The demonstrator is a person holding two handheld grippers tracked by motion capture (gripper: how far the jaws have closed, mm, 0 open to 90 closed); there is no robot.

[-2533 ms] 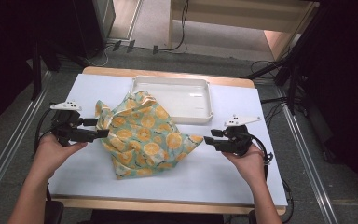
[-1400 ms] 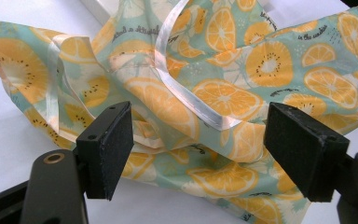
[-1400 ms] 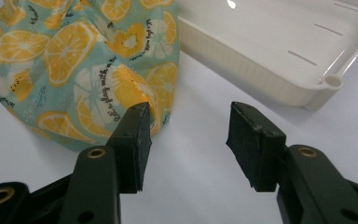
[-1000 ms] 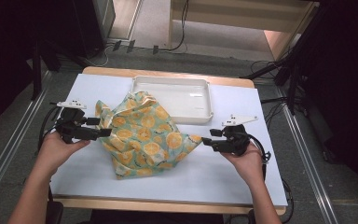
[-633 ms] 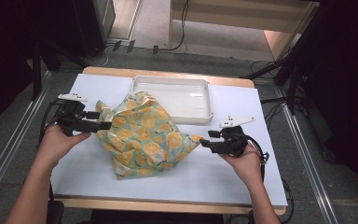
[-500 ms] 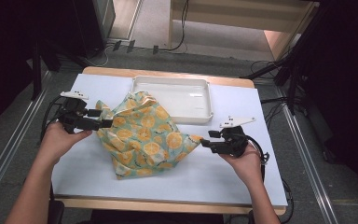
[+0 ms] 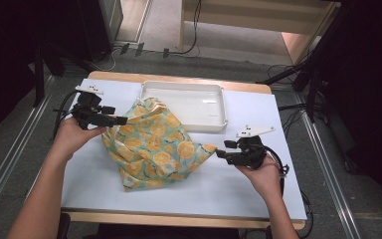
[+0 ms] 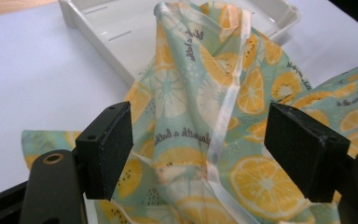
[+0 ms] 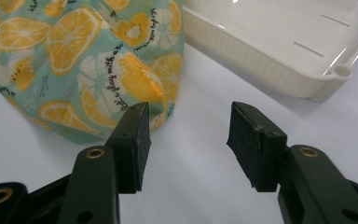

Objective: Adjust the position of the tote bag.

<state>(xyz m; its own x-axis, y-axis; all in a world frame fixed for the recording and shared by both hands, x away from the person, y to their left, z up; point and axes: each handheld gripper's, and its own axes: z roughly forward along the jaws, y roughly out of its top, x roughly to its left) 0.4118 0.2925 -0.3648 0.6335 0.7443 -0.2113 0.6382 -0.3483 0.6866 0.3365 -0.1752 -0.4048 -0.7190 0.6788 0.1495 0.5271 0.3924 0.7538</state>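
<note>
Straddling cloth's (image 8: 200, 116) white hem, left hand-held gripper (image 8: 198, 147)

From my screen the high view shows the white table (image 7: 258, 189) lit brightly and evenly from above, with only soft shadows, while the room around it falls almost black. I see a small glare on the glossy tray (image 7: 214, 99), and this view is a little soft and grainy. In both gripper views the nearest jaw parts at the bottom are slightly blurred, and the cloth (image 8: 242, 93) looks sharp.
</note>
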